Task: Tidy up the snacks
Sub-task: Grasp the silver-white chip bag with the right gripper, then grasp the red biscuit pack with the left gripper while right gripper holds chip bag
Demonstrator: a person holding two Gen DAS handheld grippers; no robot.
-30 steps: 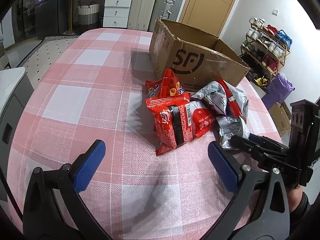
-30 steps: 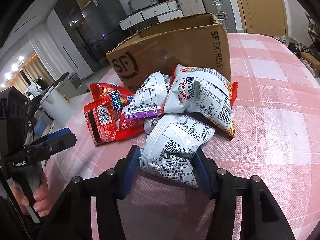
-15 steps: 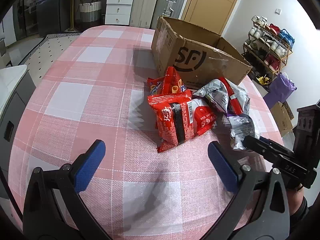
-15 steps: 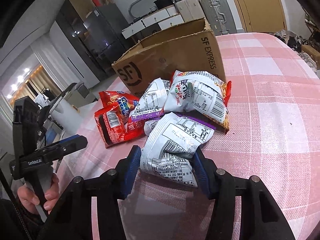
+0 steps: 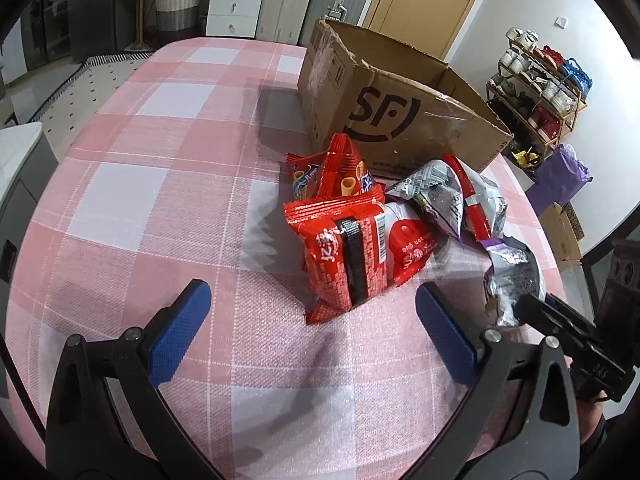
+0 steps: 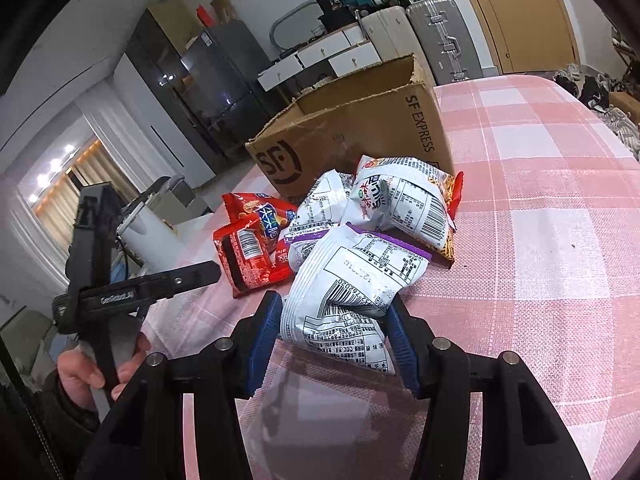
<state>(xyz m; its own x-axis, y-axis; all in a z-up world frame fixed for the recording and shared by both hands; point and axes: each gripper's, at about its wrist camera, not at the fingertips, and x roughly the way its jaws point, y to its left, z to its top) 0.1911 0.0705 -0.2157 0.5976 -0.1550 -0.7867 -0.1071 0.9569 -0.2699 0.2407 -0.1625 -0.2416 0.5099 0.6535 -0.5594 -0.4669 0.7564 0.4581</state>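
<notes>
The right claw [image 6: 334,336] grips a crinkled white-and-purple foil snack bag [image 6: 356,284]; the left claw [image 5: 310,322] hangs open over the pink checked tabletop [image 5: 160,184].

A woven cloth [image 5: 168,184] of pink and white checks, matt and coarse in texture, is being seen over the table. Glossy, crinkled foil-plastic is being shown by the red snack packets [image 5: 344,256] and the white snack bag [image 6: 352,292], while dull brown corrugated cardboard, scuffed and taped, is being shown by the box [image 5: 400,120]. Matt black plastic with textured blue pads [image 5: 180,336] is being shown by the grippers, with small shiny metal pins.
</notes>
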